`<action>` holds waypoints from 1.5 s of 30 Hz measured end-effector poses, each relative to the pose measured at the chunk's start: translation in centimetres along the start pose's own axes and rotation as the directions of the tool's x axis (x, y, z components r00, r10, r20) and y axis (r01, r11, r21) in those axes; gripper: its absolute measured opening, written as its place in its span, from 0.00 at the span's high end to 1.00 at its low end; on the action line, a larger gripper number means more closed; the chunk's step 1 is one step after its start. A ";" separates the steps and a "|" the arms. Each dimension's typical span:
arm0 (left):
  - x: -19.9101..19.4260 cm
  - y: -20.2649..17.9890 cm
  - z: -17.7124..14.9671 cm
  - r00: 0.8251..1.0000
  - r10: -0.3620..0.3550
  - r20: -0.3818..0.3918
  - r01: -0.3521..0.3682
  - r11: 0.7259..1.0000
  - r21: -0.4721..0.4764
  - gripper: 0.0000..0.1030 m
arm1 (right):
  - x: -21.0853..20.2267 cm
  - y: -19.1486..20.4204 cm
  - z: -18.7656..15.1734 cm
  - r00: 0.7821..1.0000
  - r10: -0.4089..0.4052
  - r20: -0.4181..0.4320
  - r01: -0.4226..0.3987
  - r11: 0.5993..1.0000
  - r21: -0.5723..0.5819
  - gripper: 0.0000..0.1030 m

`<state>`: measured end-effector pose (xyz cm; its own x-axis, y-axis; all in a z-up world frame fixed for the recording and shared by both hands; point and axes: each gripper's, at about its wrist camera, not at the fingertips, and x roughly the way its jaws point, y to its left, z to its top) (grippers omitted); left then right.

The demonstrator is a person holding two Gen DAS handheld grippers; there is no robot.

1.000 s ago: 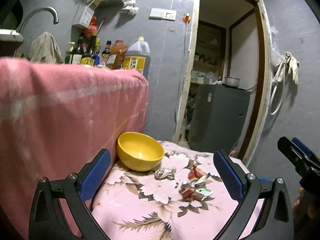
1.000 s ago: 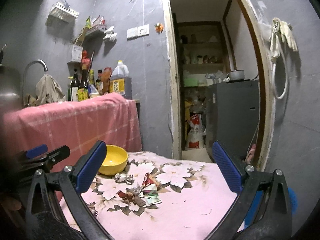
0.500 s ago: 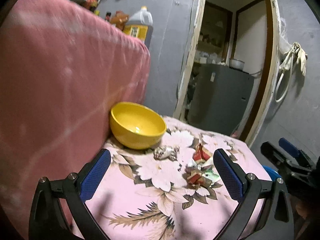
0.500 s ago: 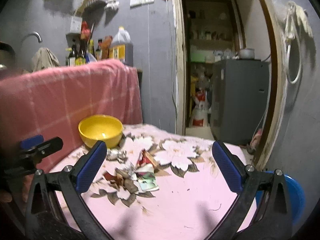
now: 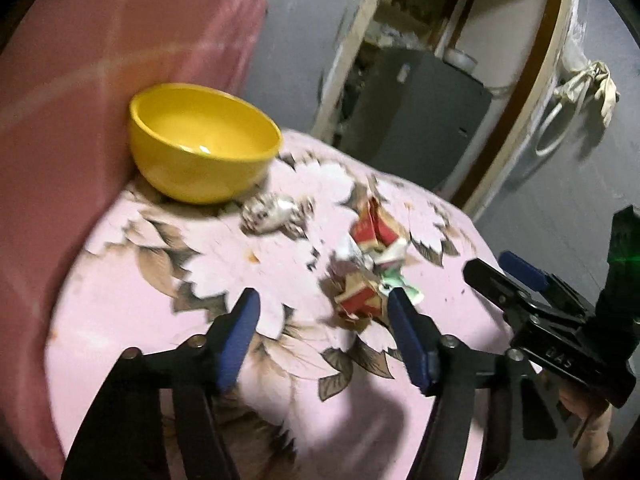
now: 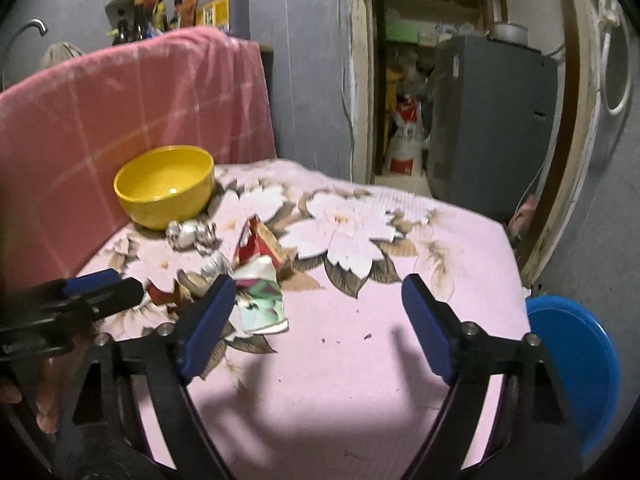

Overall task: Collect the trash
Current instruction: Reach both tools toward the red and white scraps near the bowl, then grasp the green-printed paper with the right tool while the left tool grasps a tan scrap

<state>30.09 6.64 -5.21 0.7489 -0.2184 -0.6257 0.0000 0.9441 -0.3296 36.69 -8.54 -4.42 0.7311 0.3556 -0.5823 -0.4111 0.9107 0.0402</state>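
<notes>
Step in hand: approach to the scattered trash on the tabletop point(image 5: 120, 280), nothing picked up yet.
Yellow bowl point(image 5: 200, 140): far left of the tabletop, against the hanging pink cloth point(image 5: 80, 60), apparently empty; likely the collecting vessel.
Silver foil ball point(image 5: 272, 214): just beside the bowl's base.
Red wrapper pieces point(image 5: 374, 232): middle of the floral cover, in a loose heap with a green-and-white wrapper point(image 6: 262, 306).
Left gripper point(image 5: 324, 336): half spread, jaws just closing in, nothing between them; lowest red scrap just ahead of its right finger.
Right gripper point(image 6: 316, 320): spread wide, jaws just narrowing a little, empty; green-and-white wrapper just beside its left finger.
Next move: lower onto one scrap, pinch flat paper without catching the cloth cover.
Left wrist view only: right gripper seen from its side, over the tabletop's right edge.
Right wrist view only: blue round object point(image 6: 576, 364) beyond the tabletop's right edge, bottles point(image 6: 224, 0) above the pink cloth, green wrapper in full.
</notes>
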 end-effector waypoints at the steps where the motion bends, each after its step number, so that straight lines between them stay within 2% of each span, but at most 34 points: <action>1: 0.3 -0.1 0.0 1.000 -0.004 -0.011 0.004 1.000 0.000 0.49 | 0.5 -0.1 -0.1 1.000 0.004 -0.022 -0.004 1.000 0.000 0.16; 5: 1.2 -0.5 0.4 0.999 -0.023 -0.033 0.023 1.000 0.006 0.57 | 1.8 -0.3 -0.3 0.997 0.018 -0.079 -0.018 1.000 0.006 0.21; 8: 2.0 -0.7 0.8 0.999 -0.023 -0.046 0.024 1.000 0.011 0.74 | 2.6 -0.3 -0.3 0.993 0.034 -0.112 -0.033 0.999 0.010 0.23; 9: 2.3 -0.7 0.9 0.998 -0.020 -0.060 0.021 1.000 0.014 0.83 | 2.8 -0.3 -0.3 0.992 0.041 -0.123 -0.040 0.999 0.012 0.24; 13: 2.1 -0.7 0.8 0.998 -0.030 -0.060 0.031 0.999 0.019 0.84 | 3.6 0.2 -0.3 0.986 0.054 -0.156 -0.055 0.998 -0.003 0.26; 17: 1.6 -0.2 0.7 0.999 -0.009 -0.045 0.010 1.000 0.013 0.85 | 4.8 1.0 -0.2 0.978 0.059 -0.200 -0.067 0.997 -0.035 0.28; 25: 0.2 1.6 0.8 0.999 0.013 -0.033 -0.015 0.999 -0.051 0.86 | 7.1 3.3 0.2 0.957 0.076 -0.281 -0.114 0.986 -0.121 0.36; 29: -0.4 1.8 0.8 0.999 0.015 -0.028 -0.017 0.998 -0.060 0.86 | 7.8 3.5 0.7 0.953 0.081 -0.291 -0.116 0.988 -0.106 0.39; 36: -1.2 1.5 0.9 1.000 0.018 -0.011 -0.019 0.999 -0.048 0.87 | 8.1 4.2 0.4 0.948 0.088 -0.304 -0.133 0.983 -0.129 0.57; 45: -2.5 0.5 0.9 0.999 0.024 0.024 -0.024 0.999 -0.025 0.87 | 6.4 3.3 -0.2 0.951 0.136 -0.279 -0.161 0.985 -0.067 0.57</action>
<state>28.81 7.90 -3.12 0.7644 -0.1895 -0.6162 -0.0342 0.9426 -0.3322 39.96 -3.30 -8.17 0.4872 0.4038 -0.7743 -0.5591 0.8254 0.0787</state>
